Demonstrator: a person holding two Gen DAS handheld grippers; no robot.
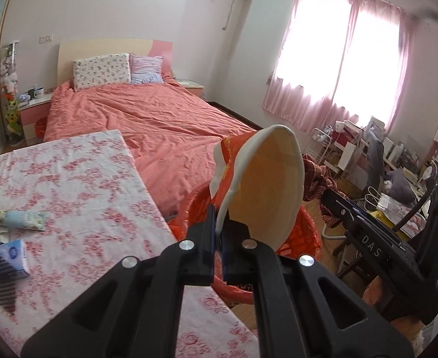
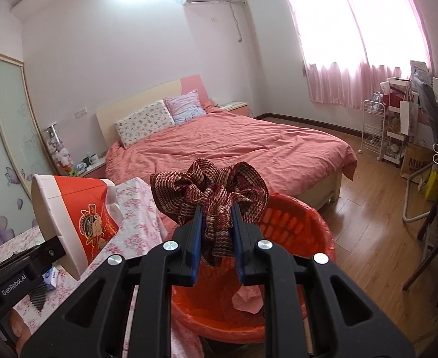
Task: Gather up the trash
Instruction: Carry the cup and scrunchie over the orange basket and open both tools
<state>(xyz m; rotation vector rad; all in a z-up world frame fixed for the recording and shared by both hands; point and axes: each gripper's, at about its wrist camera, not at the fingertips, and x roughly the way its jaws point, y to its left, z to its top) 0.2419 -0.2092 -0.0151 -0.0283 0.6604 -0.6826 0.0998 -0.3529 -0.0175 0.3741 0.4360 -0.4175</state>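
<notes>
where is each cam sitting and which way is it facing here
Left wrist: rides the left gripper, shut on a paper cup, facing the bed and window; the right gripper's body shows at right.
Right wrist: rides the right gripper, shut on a woven cloth, facing the bed.
Shared: cup, cloth, red basket, floral table.

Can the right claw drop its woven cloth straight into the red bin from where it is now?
Probably yes. The right claw, shut on the woven cloth, hangs right over the red bin, whose mouth is open below with only some pink paper inside. The paper cup in the left claw sits off to the side.
</notes>
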